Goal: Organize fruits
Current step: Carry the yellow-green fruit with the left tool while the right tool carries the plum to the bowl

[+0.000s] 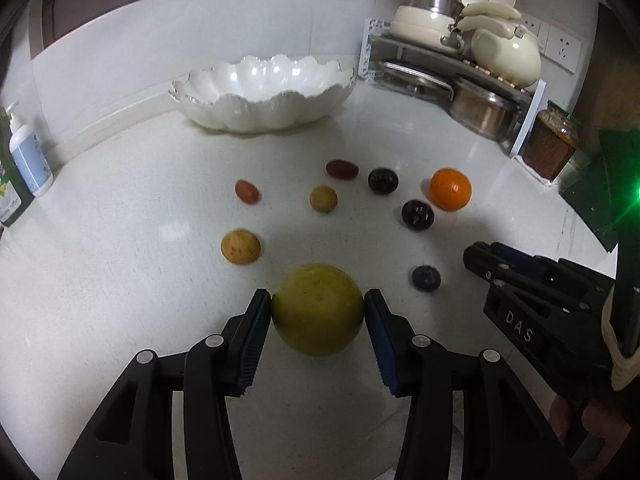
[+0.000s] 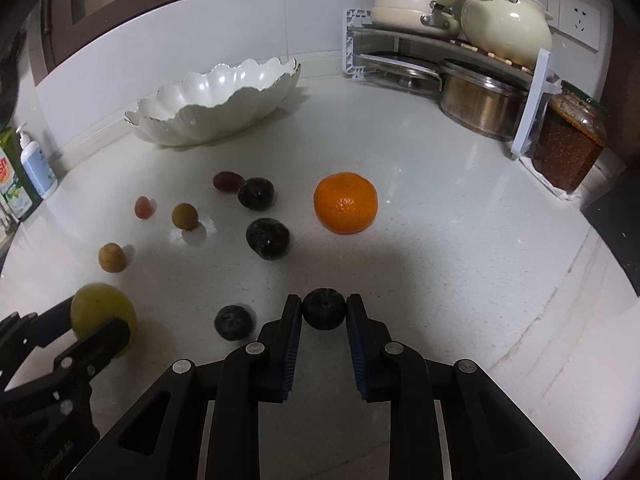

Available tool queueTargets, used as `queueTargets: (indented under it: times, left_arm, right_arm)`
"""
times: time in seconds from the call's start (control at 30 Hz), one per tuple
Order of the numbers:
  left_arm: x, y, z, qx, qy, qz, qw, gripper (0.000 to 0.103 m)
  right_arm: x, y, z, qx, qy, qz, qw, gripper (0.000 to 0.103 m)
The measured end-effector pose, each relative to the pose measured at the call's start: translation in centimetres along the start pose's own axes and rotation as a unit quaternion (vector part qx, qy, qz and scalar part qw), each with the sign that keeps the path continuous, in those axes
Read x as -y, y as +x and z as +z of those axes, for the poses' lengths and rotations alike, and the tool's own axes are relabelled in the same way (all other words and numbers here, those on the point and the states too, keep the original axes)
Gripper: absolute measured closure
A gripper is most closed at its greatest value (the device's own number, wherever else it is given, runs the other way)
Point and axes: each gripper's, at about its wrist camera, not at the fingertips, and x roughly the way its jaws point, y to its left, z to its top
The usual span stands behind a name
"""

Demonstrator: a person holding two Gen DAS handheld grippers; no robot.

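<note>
My left gripper (image 1: 318,308) is shut on a large yellow-green fruit (image 1: 317,308), its pads pressing both sides. In the right wrist view my right gripper (image 2: 323,308) is shut on a small dark round fruit (image 2: 323,309). Another dark blue fruit (image 2: 233,322) lies just left of it. On the white counter lie an orange (image 2: 345,202), two dark plums (image 2: 267,238) (image 2: 256,193), two red grapes (image 1: 247,191) (image 1: 341,169) and two tan round fruits (image 1: 323,199) (image 1: 240,246). A white scalloped bowl (image 1: 224,106) stands empty at the back.
A rack with pots and lids (image 1: 456,68) fills the back right corner, with a jar of red-brown paste (image 1: 550,146) beside it. A pump bottle (image 1: 30,156) and a green carton (image 2: 10,184) stand at the left edge against the wall.
</note>
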Motion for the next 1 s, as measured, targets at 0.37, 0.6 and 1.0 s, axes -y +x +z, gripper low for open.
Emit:
queueTargets:
  times: [0.37,0.6,1.0]
  left_arm:
    - [-1.7,-2.5,3.1,0.04,0.01,-0.024,0.9989,0.055]
    - [-3.8,-3.5,5.9,0.062,0.007,-0.043,0.9971,0.055]
    - [-8.2,-4.1,11.7,0.118,0.022,-0.026,0.9925,0.055]
  right_arm:
    - [-1.9,-3.6,2.1,0.036,-0.002,0.001,0.999,0.079]
    - [-4.1,-5.0,4.6,0.065,-0.005,0.008,0.998,0.079]
    - [-8.7,-5.3,10.1,0.104,-0.022,0.014,0.994,0.079]
